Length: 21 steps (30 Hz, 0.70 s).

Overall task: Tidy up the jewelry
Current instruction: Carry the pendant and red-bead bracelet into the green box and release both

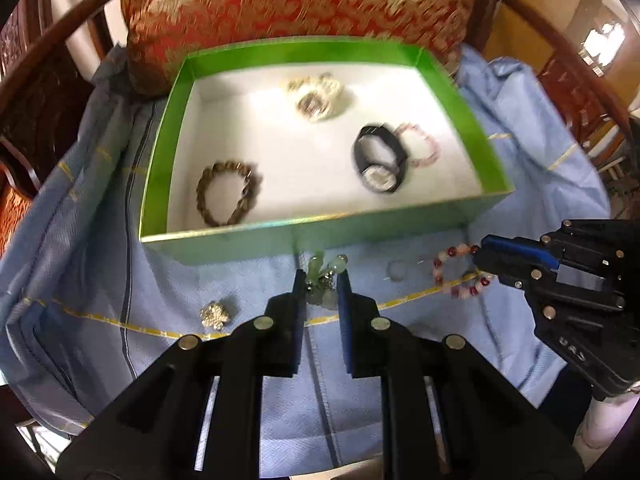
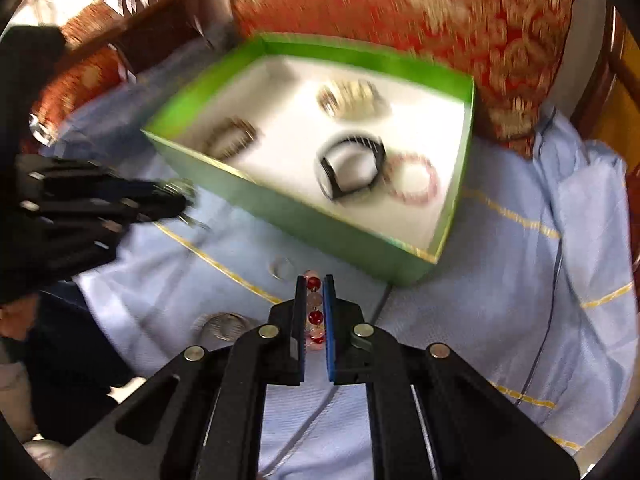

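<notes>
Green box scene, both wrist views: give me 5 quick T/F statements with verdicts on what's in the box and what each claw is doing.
1. The green box holds four pieces. True: a brown bead bracelet, a black watch, a pink bracelet and a cream beaded piece.
2. The right claw is shut on the red and pink bead bracelet. True.
3. The left claw is empty. False: the pale green bead piece sits between its fingers.
4. The black watch lies on the cloth. False: it is inside the box.
5. A small gold ornament lies on the blue cloth. True.
</notes>
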### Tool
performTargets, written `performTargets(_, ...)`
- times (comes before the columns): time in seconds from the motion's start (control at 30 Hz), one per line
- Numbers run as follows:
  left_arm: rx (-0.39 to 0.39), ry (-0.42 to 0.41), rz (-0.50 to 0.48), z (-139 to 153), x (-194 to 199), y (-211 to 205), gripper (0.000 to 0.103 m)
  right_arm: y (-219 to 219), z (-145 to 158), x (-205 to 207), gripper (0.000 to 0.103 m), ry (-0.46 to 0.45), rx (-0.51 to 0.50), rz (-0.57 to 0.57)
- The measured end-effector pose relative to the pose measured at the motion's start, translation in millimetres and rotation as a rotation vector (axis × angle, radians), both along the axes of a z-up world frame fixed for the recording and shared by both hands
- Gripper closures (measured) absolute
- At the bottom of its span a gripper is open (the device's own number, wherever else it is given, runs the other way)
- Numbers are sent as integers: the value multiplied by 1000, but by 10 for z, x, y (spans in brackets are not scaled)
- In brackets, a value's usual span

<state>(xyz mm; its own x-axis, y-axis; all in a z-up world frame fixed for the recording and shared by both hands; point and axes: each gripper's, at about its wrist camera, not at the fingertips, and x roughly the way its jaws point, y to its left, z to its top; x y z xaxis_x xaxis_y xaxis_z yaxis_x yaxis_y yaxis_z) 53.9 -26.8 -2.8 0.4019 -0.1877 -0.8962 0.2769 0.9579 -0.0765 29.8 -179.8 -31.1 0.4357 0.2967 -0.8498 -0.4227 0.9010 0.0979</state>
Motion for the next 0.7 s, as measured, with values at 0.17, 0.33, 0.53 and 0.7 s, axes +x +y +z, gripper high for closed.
performTargets(0.17,-73,-94,-26,333,-58,18,88,-4,463,-29,95,-97,113,-5)
performTargets(0.33,-53,-157,-20,548,230,-25,88,-1,740,287,95,-166,118,-47)
performTargets(0.53,-36,-165,40,412,792,46,88,-67,630,731,95,-149,92,-129)
performTargets(0.7,8,-107,64,115,1027,72,88,-80,277,915,95,-85,61,-165)
